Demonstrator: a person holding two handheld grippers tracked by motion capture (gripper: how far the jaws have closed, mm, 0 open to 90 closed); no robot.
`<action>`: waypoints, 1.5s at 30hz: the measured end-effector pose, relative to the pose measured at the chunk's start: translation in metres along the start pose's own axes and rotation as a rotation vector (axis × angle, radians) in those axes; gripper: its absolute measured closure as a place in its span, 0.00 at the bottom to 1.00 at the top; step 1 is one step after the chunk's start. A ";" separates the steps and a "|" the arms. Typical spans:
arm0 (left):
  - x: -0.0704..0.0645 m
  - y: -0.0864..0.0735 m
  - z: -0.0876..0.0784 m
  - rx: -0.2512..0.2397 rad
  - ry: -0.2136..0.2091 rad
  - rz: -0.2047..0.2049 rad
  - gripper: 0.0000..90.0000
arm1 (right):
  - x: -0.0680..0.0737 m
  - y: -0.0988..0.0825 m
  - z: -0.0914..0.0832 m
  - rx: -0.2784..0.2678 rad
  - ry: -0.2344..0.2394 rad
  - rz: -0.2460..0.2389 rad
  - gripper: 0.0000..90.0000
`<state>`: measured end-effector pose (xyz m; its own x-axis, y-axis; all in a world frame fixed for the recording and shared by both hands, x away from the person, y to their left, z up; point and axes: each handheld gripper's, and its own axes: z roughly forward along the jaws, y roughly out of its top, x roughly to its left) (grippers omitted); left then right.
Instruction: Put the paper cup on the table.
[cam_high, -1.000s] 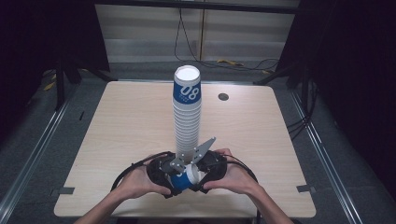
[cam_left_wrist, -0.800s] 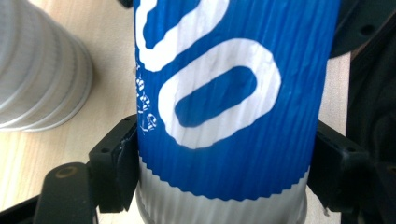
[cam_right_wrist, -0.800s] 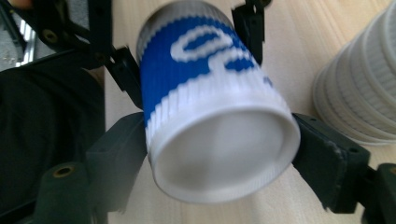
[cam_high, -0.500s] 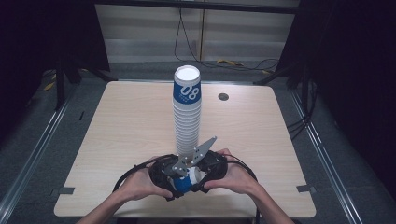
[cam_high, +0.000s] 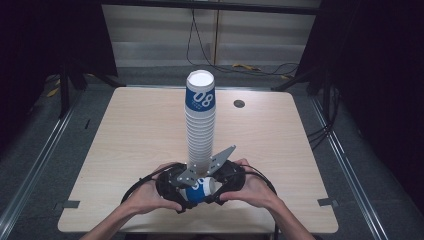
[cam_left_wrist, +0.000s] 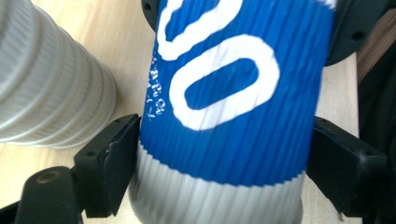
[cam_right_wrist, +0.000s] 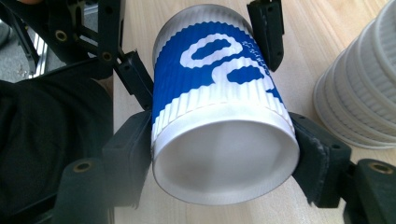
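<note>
Cup (cam_right_wrist: 219, 116) gripped by 2 tools, beside 1 stack (cam_high: 200, 125).

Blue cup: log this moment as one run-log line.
blue cup on its side | left gripper shut on it | right gripper shut on it | cup stack upright behind

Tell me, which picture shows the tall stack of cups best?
The high view: the whole stack of cups stands upright on the table, top to bottom. The left gripper view catches just a blurry part of its ribbed side, and the right gripper view just its lower rims.
</note>
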<state>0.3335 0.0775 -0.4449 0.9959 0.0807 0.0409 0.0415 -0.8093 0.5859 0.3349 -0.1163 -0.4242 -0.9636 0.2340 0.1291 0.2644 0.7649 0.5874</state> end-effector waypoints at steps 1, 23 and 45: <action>0.001 0.000 -0.002 -0.016 0.012 0.003 0.18 | 0.000 -0.001 -0.001 -0.002 -0.003 0.001 0.32; 0.017 -0.025 -0.033 -0.328 -0.051 -0.211 0.18 | -0.004 -0.016 -0.013 -0.066 -0.028 0.072 0.32; 0.016 -0.041 -0.046 -0.473 0.022 -0.259 0.18 | -0.006 -0.043 -0.028 -0.265 -0.057 0.163 0.32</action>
<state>0.3444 0.1388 -0.4310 0.9558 0.2589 -0.1393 0.2396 -0.4118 0.8792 0.3278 -0.1670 -0.4282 -0.9039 0.3792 0.1980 0.3885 0.5337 0.7511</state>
